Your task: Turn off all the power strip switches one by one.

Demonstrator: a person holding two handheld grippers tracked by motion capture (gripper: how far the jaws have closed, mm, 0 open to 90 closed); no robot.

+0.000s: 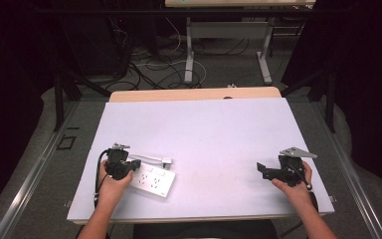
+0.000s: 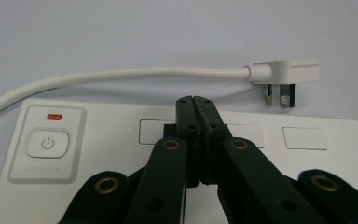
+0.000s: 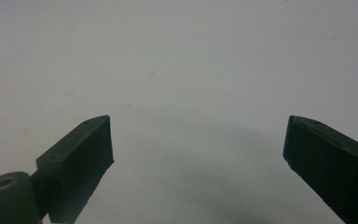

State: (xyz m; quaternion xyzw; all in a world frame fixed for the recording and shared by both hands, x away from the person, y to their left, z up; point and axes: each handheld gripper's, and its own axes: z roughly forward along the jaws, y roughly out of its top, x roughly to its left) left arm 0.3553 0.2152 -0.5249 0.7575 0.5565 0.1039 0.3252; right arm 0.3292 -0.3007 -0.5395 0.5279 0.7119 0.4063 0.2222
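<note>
A white power strip (image 1: 154, 180) lies on the white table (image 1: 214, 134) at the front left, its white cable (image 1: 146, 158) curling back to a plug (image 1: 166, 161) beside it. Seen from the left gripper view, the strip (image 2: 98, 140) shows a power button (image 2: 47, 143) with a red light, and the plug (image 2: 286, 74) lies just beyond it. My left gripper (image 1: 135, 164) hovers over the strip, and its jaws (image 2: 196, 109) are shut with nothing between them. At the front right my right gripper (image 1: 261, 169) stands open (image 3: 198, 144) over bare table.
The tabletop's wooden far edge (image 1: 194, 94) shows beyond the white sheet. Behind it stand desk legs (image 1: 189, 55) and loose cables on the floor. Dark frame posts (image 1: 58, 99) flank the table on both sides.
</note>
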